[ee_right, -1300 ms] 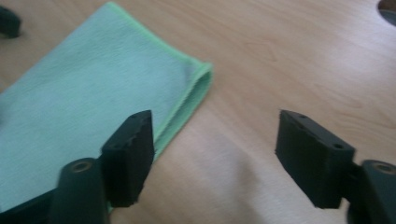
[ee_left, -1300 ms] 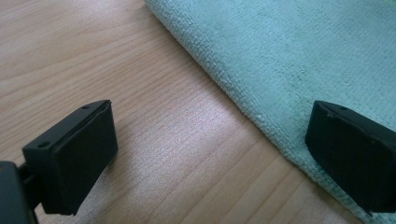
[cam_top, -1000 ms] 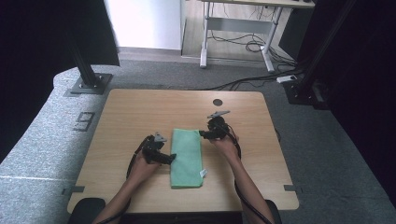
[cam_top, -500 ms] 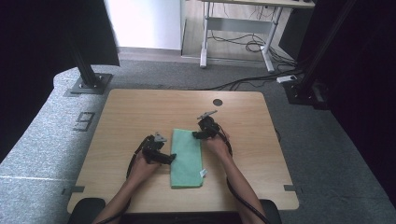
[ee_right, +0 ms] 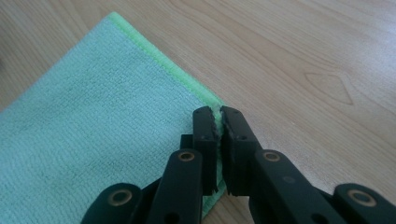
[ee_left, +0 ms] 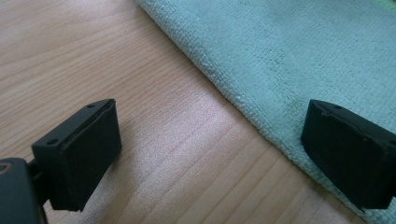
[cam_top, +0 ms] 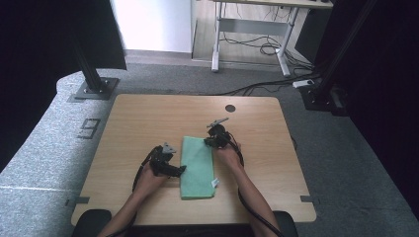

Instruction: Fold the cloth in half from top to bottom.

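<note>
We saw the green cloth (cam_top: 197, 167) lying flat near the front middle of the wooden surface (cam_top: 148, 118), long edges running away from us. The right gripper (cam_top: 211, 141) sat at the cloth's far right corner; its jaws had just been closing and were clenched on the bright green hem there, the fabric pinched between the pads. The left gripper (cam_top: 179, 170) rested at the cloth's left edge with jaws released, one pad on bare wood, the other over the cloth's border. Bare wood lay open on both sides and beyond the far edge.
</note>
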`<state>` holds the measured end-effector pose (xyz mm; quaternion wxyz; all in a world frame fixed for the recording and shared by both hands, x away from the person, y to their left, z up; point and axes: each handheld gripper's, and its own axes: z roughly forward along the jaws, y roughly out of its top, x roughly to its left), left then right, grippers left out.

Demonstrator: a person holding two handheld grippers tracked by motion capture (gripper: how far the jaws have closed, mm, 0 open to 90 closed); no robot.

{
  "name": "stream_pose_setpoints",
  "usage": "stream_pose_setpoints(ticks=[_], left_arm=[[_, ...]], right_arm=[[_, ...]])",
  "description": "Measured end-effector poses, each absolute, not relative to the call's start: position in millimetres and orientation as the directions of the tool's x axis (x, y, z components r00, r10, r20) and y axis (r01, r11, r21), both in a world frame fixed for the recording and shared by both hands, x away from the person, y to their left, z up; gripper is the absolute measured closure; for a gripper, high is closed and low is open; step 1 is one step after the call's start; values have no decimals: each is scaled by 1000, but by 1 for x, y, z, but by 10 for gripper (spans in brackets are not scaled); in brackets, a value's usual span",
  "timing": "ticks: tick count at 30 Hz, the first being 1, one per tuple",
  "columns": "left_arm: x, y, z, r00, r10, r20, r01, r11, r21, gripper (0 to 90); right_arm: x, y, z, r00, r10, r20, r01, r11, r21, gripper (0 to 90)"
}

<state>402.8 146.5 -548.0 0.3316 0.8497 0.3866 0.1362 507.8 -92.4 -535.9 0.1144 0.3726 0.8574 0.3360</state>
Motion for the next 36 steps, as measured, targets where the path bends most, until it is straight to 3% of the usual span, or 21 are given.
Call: stream_pose_setpoints(ticks=[13, 36], left_arm=[[403, 146, -549, 662, 749, -23, 566, -479, 671, 36], [403, 146, -549, 657, 754, -22, 569, -477, 670, 33]], right_arm=[[499, -95, -516, -700, 712, 46, 540, 487, 687, 861], [440, -106, -455, -791, 611, -22, 367, 503, 783, 861]])
